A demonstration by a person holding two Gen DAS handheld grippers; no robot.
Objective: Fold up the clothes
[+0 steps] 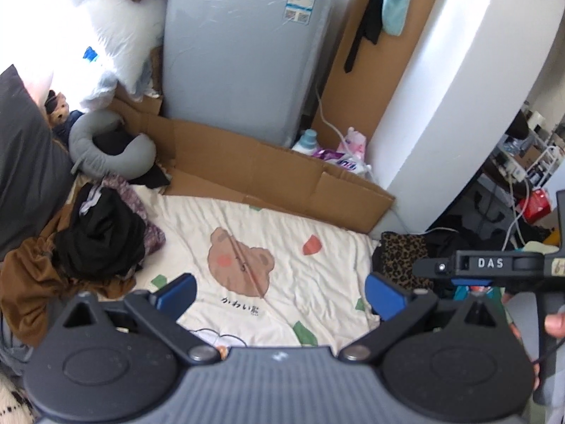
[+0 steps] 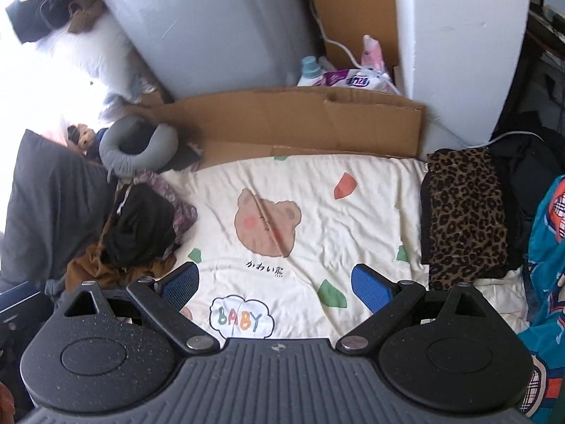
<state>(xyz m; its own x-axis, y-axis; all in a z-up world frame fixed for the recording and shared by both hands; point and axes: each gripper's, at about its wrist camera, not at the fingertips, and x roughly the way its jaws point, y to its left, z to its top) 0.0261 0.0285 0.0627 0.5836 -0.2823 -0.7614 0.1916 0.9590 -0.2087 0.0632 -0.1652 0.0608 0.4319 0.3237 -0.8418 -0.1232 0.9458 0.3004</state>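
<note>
Both tools hang over a bed covered by a cream bear blanket (image 2: pixel 317 212), and both are wide open with nothing between their blue pads. The left tool (image 1: pixel 279 295) and the right tool (image 2: pixel 275 282) point at the bare middle of the blanket. The clothes sit at the two sides. At the left edge of the bed there is a messy pile of clothes (image 2: pixel 137 233), with a black piece on top of a brown one and a purple patterned one beside it. At the right edge lies a leopard-print garment (image 2: pixel 462 212), flat and neat like something already folded, on top of a dark stack. This could be a moment between two pieces, or a moment when the folding is over and the pile is just left there; the pictures cannot settle it. Things could go wrong with that pile. The pieces are tangled, so a tool that pinches the black one might drag the brown one along too. A pinch that goes too deep could catch the bear blanket and pull it up. The gray neck pillow (image 2: pixel 139 145) sits near the far left corner, close to the pile, and could get bumped. A piece swung too far right could knock the leopard-print garment crooked or off the bed's edge.
</note>
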